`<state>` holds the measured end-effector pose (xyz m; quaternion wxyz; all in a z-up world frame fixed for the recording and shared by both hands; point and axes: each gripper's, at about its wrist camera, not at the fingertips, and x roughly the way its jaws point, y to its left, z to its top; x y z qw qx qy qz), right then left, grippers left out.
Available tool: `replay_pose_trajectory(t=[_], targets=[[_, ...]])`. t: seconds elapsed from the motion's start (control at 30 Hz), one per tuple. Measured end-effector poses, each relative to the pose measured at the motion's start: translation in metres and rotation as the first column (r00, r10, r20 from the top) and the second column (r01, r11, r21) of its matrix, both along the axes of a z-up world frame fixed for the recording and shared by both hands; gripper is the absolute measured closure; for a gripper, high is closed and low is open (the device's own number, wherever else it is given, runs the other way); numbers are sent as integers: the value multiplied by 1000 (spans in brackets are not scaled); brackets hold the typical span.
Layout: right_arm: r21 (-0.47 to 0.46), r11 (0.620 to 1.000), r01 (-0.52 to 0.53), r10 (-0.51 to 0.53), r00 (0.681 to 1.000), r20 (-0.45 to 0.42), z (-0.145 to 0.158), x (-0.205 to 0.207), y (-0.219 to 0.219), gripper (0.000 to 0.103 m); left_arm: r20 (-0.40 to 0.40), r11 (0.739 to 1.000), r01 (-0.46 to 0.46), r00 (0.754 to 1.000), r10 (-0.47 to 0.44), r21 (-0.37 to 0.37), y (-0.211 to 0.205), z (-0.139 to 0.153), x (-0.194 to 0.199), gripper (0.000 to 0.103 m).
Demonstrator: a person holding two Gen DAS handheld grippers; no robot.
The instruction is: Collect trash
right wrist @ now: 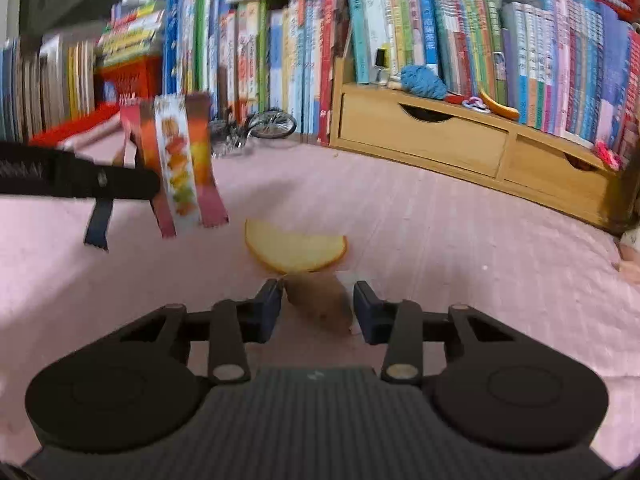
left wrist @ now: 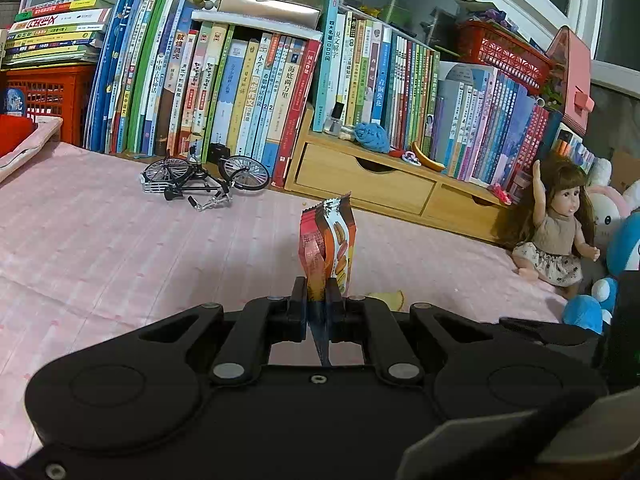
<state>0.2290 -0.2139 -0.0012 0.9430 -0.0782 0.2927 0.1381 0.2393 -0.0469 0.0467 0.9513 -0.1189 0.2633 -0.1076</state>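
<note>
My left gripper (left wrist: pixel 316 289) is shut on a bundle of snack wrappers (left wrist: pixel 329 245), red, orange and white, which stick up above its fingers. From the right wrist view the same wrappers (right wrist: pixel 182 168) hang from the left gripper's black arm (right wrist: pixel 80 180) above the pink cloth. My right gripper (right wrist: pixel 316 294) is open just over the cloth, with a brown scrap (right wrist: pixel 320 302) lying between its fingers. A yellow-orange peel (right wrist: pixel 294 251) lies flat right beyond it; its edge also shows as a peel (left wrist: pixel 390 299) past the left gripper.
A pink tablecloth (left wrist: pixel 120 248) covers the surface. At the back stand rows of books (left wrist: pixel 224 92), a wooden drawer unit (left wrist: pixel 384 182) and a toy bicycle (left wrist: pixel 204 178). A doll (left wrist: pixel 554 224) and plush toys (left wrist: pixel 616 264) sit at the right.
</note>
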Motion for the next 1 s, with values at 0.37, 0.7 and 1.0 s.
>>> replay_pose_trajectory(t=[0.37,0.7,1.0], targets=[[66,997,49,-43,995,-85,-1,18,-10,67,-3,1000,14,1000,-14,-14,9,0,-12,95],[74,984,-160,167,982,-91,8,-67,7,63,3,998,35,999,-35,-44,22,3,-43,95],[53,979,-196,199,978,-63,12,-126,15,37,8,998,33,999,-32,-56,36,6,-81,94]])
